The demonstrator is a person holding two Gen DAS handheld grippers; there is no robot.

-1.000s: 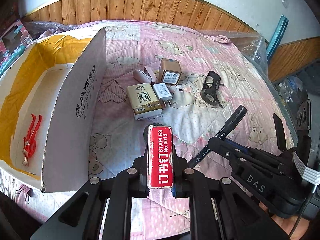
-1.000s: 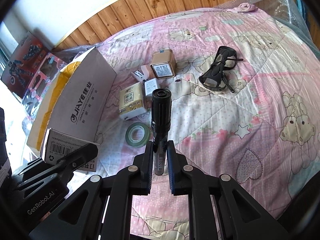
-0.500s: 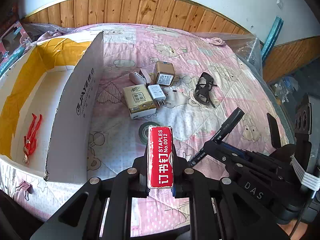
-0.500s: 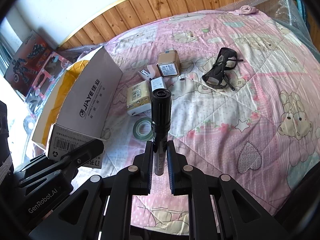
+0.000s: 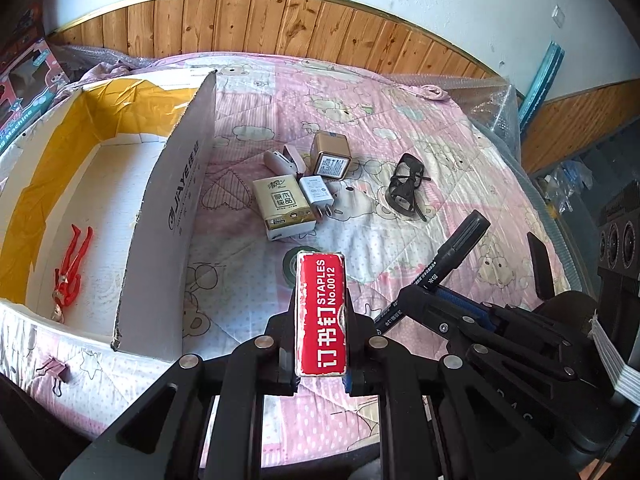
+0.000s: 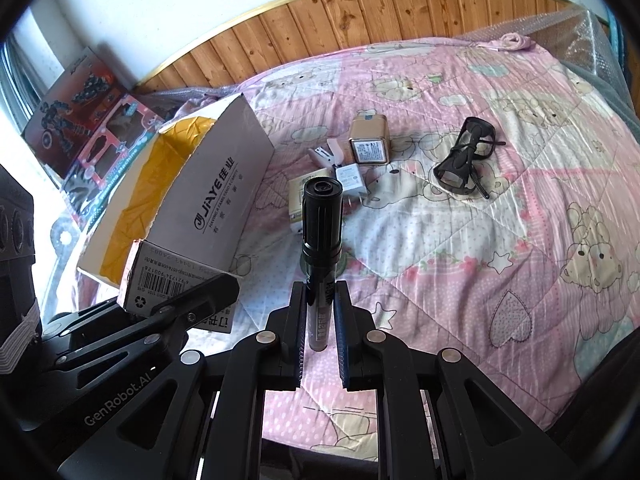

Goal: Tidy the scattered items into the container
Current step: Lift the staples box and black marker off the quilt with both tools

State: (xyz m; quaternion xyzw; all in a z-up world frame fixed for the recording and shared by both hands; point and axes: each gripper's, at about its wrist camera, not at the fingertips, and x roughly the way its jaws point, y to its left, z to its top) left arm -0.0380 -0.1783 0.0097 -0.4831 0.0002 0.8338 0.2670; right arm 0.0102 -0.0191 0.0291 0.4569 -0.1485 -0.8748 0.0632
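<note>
1. Left wrist view showed the left gripper (image 5: 321, 316) clamped on a red staple box (image 5: 320, 314), held end-on above the near part of the bed (image 5: 460, 92), level and square between the jaws.
2. Right wrist view showed the right gripper (image 6: 320, 320) closed narrowly on a black marker (image 6: 321, 236), cap pointing away over the quilt.
3. The cardboard box (image 5: 176, 216) lay open at the bed's left edge, with its tall flap standing between the staple box and the inside, where a red toy (image 5: 70, 264) already lay.
4. To do the drop well, the staple box probably needed carrying up and over that flap, not against it, since a thin flap would likely fold.
5. Release looked best low over bare floor of the container, clear of the toy.
6. The marker would likely follow; being round it might roll, so laying it flat seemed wise.
7. Keeping the two grippers apart mattered, as they sat close side by side.
8. Left on the quilt near the bed's middle were a tissue pack (image 5: 282, 208), a charger (image 5: 317, 194), a gold box (image 5: 331, 156), a stapler (image 5: 282, 160), glasses (image 5: 406, 188) and a tape roll (image 5: 290, 268).
</note>
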